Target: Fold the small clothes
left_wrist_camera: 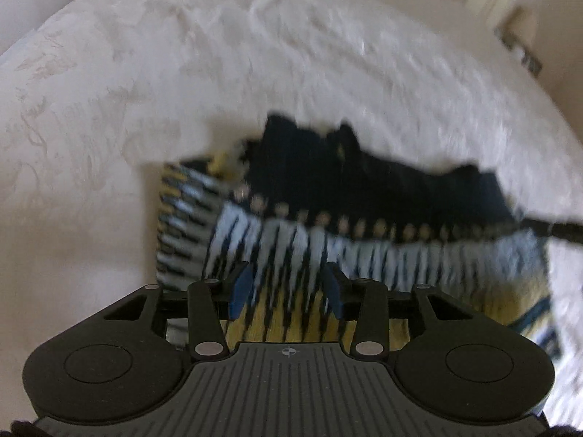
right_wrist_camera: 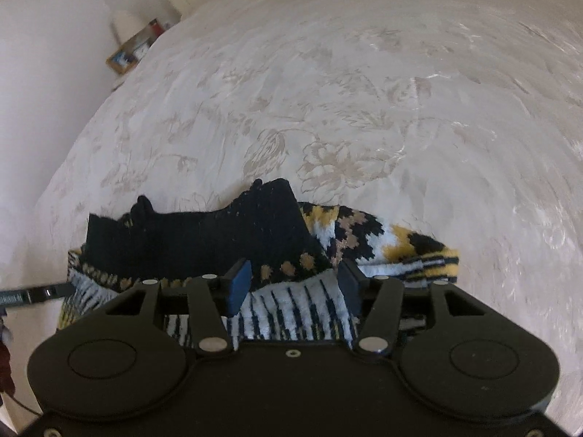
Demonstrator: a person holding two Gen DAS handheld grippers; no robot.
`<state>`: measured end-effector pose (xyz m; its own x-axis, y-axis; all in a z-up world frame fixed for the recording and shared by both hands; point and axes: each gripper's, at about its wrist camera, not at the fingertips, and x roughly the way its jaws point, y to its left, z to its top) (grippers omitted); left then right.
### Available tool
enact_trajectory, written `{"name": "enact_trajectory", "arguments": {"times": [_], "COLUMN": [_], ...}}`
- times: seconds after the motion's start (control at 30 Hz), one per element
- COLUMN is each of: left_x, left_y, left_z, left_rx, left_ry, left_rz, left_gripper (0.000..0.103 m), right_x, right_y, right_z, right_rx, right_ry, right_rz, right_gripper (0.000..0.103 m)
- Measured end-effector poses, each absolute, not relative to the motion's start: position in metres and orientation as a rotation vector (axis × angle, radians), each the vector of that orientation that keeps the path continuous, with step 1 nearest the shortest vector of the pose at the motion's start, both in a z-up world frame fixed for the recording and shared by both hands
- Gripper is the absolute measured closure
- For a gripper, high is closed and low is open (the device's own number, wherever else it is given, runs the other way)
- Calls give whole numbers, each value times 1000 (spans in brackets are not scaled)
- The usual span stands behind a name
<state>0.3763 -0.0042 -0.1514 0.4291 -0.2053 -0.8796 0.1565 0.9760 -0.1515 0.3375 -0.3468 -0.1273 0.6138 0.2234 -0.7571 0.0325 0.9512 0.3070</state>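
Knitted sweater (right_wrist_camera: pixel 277 240) folded on floral bedspread (right_wrist_camera: pixel 328 91); left gripper (left_wrist_camera: pixel 288 287) and right gripper (right_wrist_camera: pixel 293 284) jaws parted over striped hem, nothing pinched, likely releasing fold.

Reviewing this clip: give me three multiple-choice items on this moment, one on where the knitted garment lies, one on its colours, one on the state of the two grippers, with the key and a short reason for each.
1. Where does the knitted garment lie?
A. On the pale floral bedspread
B. In a basket
C. On a hanger

2. Which colours does it show?
A. Red and green
B. Black, white and yellow
C. Plain pink

3. How do the left gripper and right gripper stand?
A. Both clamped on cloth
B. Both open above the garment
C. One holds a hanger

Key: 1 A, the bedspread surrounds the garment in both views. 2 B, a black panel sits above white and yellow striped knit. 3 B, the blue fingers stand apart, with no cloth pinched between them.
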Motion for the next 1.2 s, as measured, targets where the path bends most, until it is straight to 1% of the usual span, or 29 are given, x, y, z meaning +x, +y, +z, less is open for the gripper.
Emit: {"name": "enact_trajectory", "arguments": {"times": [0.17, 0.23, 0.4, 0.43, 0.47, 0.5, 0.53, 0.6, 0.67, 0.77, 0.83, 0.97, 1.03, 1.1, 1.13, 1.17, 1.2], "left_x": [382, 386, 389, 388, 387, 387, 387, 388, 389, 380, 376, 377, 377, 381, 384, 388, 392], "left_y": [-5, -6, -10, -11, -12, -14, -15, -17, -21, -24, -28, -30, -29, -30, -31, -32, -33], "left_z": [-174, -176, -179, -179, -180, -180, -180, -178, -171, -156, -152, -168, -173, -177, -178, -179, -180], "left_rx": [-13, -20, -26, -21, -17, -12, -10, -1, 14, 31, 54, 82, 90, 84, 78, 71, 68], "left_ry": [1149, 1164, 1166, 1161, 1158, 1156, 1155, 1159, 1153, 1075, 1059, 1124, 1131, 1150, 1160, 1173, 1185], "left_rz": [-224, -223, -237, -239, -240, -241, -241, -241, -240, -248, -252, -244, -246, -242, -239, -236, -232], "left_gripper": [58, 55, 44, 43, 41, 39, 38, 36, 37, 37, 37, 36, 36, 34, 33, 31, 29], "right_x": [350, 355, 367, 368, 368, 368, 369, 367, 363, 357, 361, 371, 372, 371, 369, 366, 364], "right_y": [-350, -350, -341, -338, -336, -332, -327, -319, -313, -318, -331, -343, -341, -343, -344, -347, -350], "right_z": [-130, -134, -146, -148, -148, -147, -146, -143, -134, -119, -122, -139, -143, -143, -142, -140, -138], "right_rx": [301, 303, 274, 263, 244, 210, 175, 108, 55, -17, -5, 64, 55, 73, 88, 108, 122], "right_ry": [926, 938, 977, 984, 986, 988, 991, 986, 968, 905, 927, 991, 994, 985, 975, 967, 961], "right_rz": [139, 149, 178, 187, 188, 183, 180, 178, 186, 130, 67, 50, 53, 40, 31, 21, 14], "right_gripper": [42, 42, 41, 44, 51, 70, 80, 87, 88, 91, 91, 90, 86, 73, 64, 53, 50]}}
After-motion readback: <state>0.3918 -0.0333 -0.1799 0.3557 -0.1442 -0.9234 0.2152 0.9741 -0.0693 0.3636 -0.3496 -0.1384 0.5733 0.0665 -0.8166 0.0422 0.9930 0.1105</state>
